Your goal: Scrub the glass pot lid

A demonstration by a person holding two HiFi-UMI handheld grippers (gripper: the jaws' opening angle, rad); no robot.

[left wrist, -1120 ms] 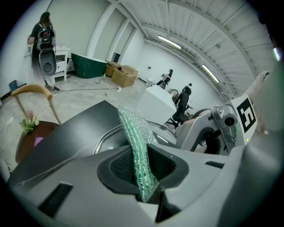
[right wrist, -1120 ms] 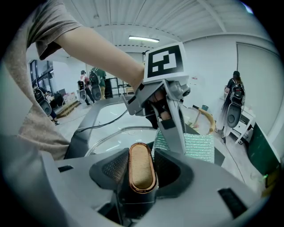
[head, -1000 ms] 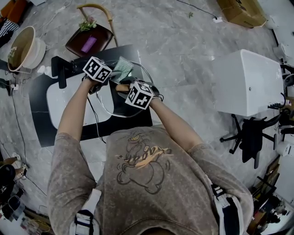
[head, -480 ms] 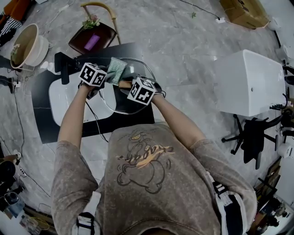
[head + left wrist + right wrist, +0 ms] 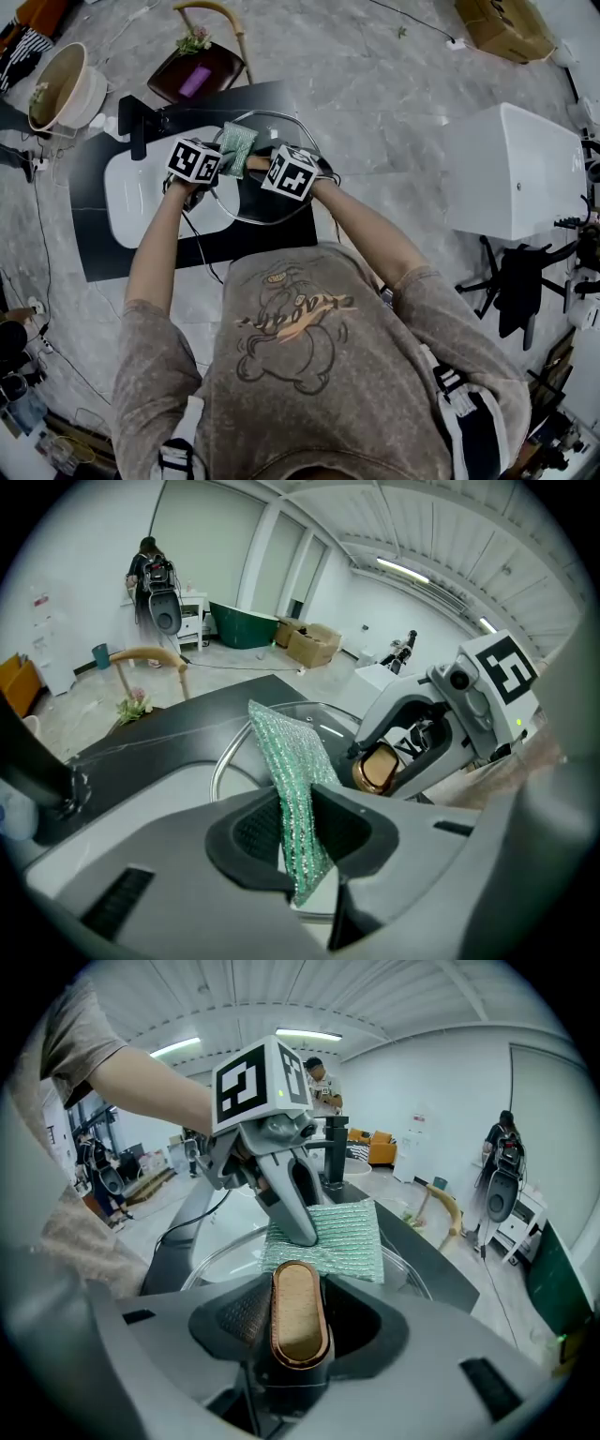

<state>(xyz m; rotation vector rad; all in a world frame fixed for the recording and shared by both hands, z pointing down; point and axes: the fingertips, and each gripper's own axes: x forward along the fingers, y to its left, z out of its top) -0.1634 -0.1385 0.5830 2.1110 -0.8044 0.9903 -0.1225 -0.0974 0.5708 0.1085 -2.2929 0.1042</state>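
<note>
Left gripper [image 5: 223,159]: clenched on a green cloth [image 5: 236,148]. In the left gripper view the jaws [image 5: 300,829] pinch the cloth's [image 5: 292,766] lower part and the rest stands up past them.
Right gripper [image 5: 260,167]: grasping the handle [image 5: 298,1321] of the glass lid. The copper-coloured oval stands upright between the two pads, which close on its sides.
Glass lid [image 5: 253,208]: a clear round lid with a metal rim, at the middle of the head view. It lies over the black counter [image 5: 112,262] at the right edge of the sink. Whether its rim rests on the counter, I cannot tell.
Cloth on lid: in the right gripper view the cloth [image 5: 336,1237] lies flat on the glass [image 5: 220,1265], just past the handle. One finger of the left gripper [image 5: 298,1222] presses down on it. In the head view the cloth sits at 11 o'clock of the handle.
Grippers together: tips close, near the lid's middle. From the left gripper view the right gripper [image 5: 380,771] comes in from 2 o'clock.
Sink [image 5: 141,187]: white, at 9 o'clock of the lid, with a black tap [image 5: 139,127] at 10 o'clock.
Floor around: a bowl [image 5: 61,89] at 10 o'clock, a basket [image 5: 195,77] at 11 o'clock, a white cabinet [image 5: 511,169] at 3 o'clock and a black chair [image 5: 514,281] at 4 o'clock.
</note>
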